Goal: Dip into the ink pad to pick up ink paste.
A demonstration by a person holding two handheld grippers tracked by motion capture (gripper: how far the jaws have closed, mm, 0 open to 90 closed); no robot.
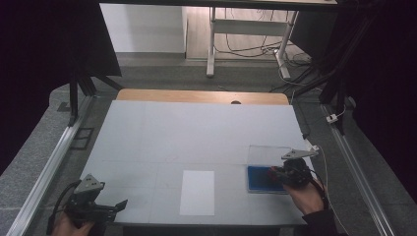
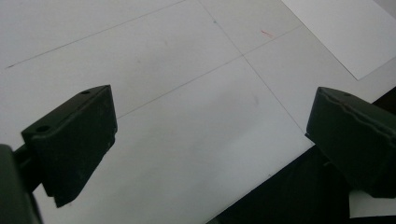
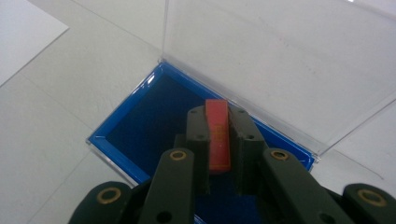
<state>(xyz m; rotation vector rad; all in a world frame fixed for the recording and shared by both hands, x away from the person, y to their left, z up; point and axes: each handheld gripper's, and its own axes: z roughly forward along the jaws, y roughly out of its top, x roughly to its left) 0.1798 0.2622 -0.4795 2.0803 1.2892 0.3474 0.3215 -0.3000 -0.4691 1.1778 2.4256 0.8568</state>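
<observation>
Near the table's front right, in the high view, the right tongs (image 1: 276, 173) sit over a blue tray (image 1: 255, 178) with a clear lid (image 1: 270, 153) standing open behind it; a hand (image 1: 305, 195) holds them from below. Right gripper view: right tongs (image 3: 218, 140) pinching a thin red flat piece (image 3: 218, 133), held on edge between the jaws, above the dark blue inside of the tray (image 3: 140, 126). Whether the piece touches the tray floor, can't tell. Clear lid (image 3: 280, 56) hinged at the tray's far edge, tilted up and back. At front left in the high view, left tongs (image 1: 118, 205) rest low by the table's (image 1: 196, 132) near edge, grey plate on top, cable trailing, hand (image 1: 69, 227) behind. Left gripper view: left tongs (image 2: 210, 140) spread wide, nothing between the jaws, white table surface (image 2: 187, 116) with thin pencil-like lines under them, table edge and dark floor at lower right. White sheet of paper (image 1: 197, 192) lies flat at front centre, between the two tongs, well apart from both; its corner shows in the left gripper view (image 2: 345, 32) and right gripper view (image 3: 23, 32).
</observation>
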